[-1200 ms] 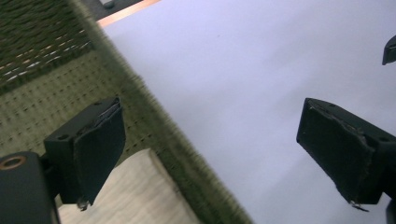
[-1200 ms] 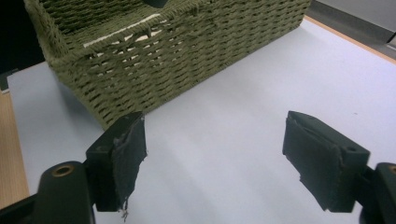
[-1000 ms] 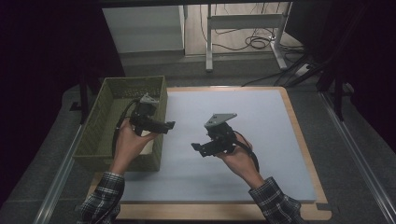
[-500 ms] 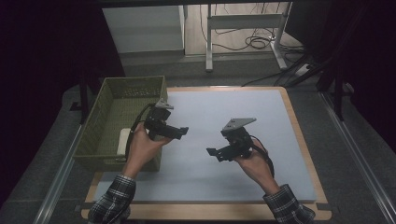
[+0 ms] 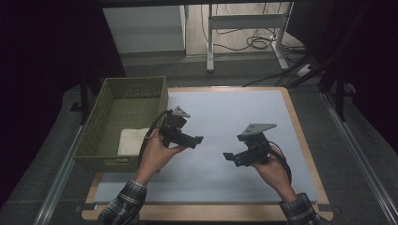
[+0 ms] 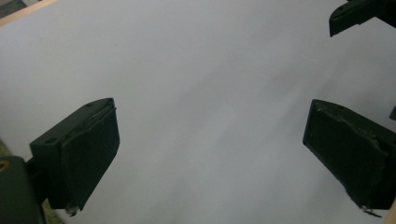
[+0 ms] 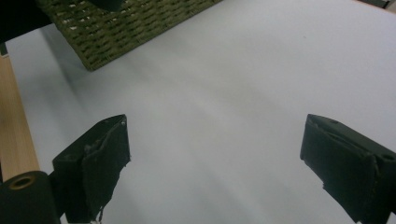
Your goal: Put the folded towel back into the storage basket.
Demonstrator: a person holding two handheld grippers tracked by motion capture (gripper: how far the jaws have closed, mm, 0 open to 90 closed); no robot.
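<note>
While you hold both tools above the white mat (image 5: pixel 225 112) in the high view, your left gripper (image 5: pixel 195 139) sits just right of the green woven basket (image 5: pixel 96 126) and points toward the middle of the table (image 5: pixel 300 140). Your right gripper (image 5: pixel 228 156) hangs to its right and a little nearer to you, pointing back toward the left one, so the two face each other and stay apart. A folded white cloth (image 5: pixel 132 140) lies inside the basket at its near end, close beside your left hand (image 5: pixel 157 152). Your right hand (image 5: pixel 272 169) wraps the right tool from behind, with its cable looping round the wrist. From this height you cannot read how far either pair of fingers stands apart.

Seen from the left gripper view, your left gripper (image 6: pixel 210 154) has its fingers (image 6: pixel 86 149) spread wide, with nothing but bare mat (image 6: pixel 201 84) between them. A dark tip of the right gripper (image 6: pixel 352 16) pokes in at the top right corner.

Over in the right gripper view, your right gripper (image 7: pixel 215 163) also has its fingers (image 7: pixel 100 158) wide, having just been opening, and only plain mat (image 7: pixel 224 84) lies between them. One corner of the basket (image 7: pixel 126 23) shows at the top left, well clear of the fingers, and a strip of the wooden table edge (image 7: pixel 16 121) runs down the left side.
</note>
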